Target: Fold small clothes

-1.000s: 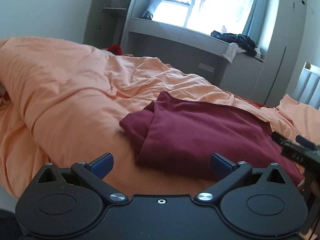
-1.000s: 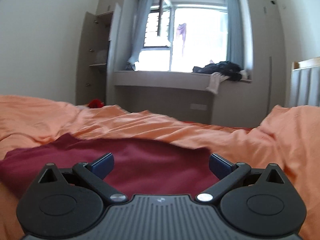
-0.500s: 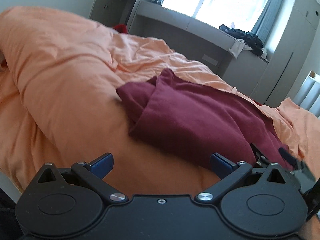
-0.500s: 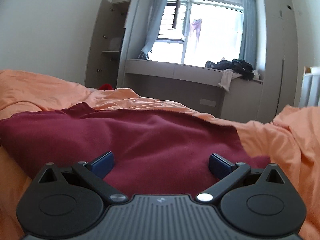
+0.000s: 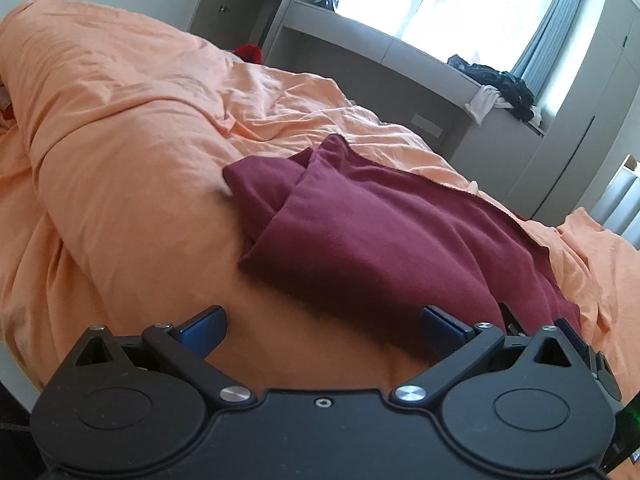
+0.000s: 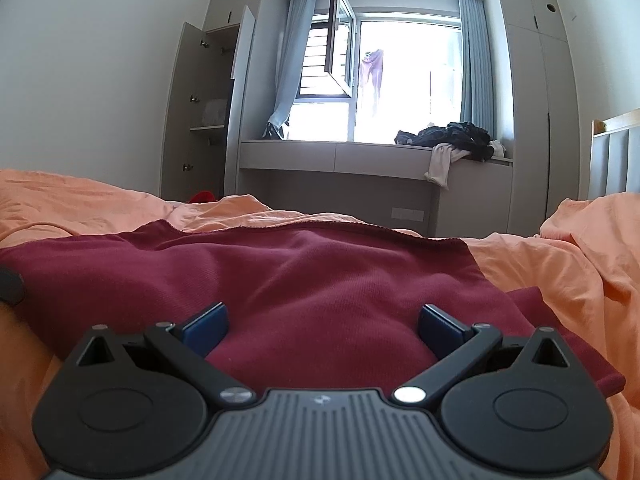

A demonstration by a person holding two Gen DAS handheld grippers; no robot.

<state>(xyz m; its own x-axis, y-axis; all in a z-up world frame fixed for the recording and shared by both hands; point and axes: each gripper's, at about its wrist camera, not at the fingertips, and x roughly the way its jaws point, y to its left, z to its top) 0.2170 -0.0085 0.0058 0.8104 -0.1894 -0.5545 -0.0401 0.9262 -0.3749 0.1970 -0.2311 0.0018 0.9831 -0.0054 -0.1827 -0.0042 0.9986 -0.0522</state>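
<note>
An orange duvet (image 5: 120, 152) bulges high at the left, its ridge rising beside the dark red garment (image 5: 380, 232), which lies folded on the bed; dark clothes (image 6: 452, 136) are heaped on the window ledge (image 6: 332, 152) beyond. The left gripper (image 5: 322, 322) hovers low at the garment's near edge, jaws wide apart, empty; the right gripper (image 6: 324, 324) sits level over the cloth, jaws likewise spread, gripping nothing.

We see daylight pouring in from the far window (image 6: 404, 80), which is blown out to white in both views. The orange duvet (image 5: 120, 128) is evenly lit, with a soft shadow under the near edge of the maroon garment (image 5: 380, 232). Fisheye bending curves the walls, and the corners go black. Focus is fairly sharp.
</note>
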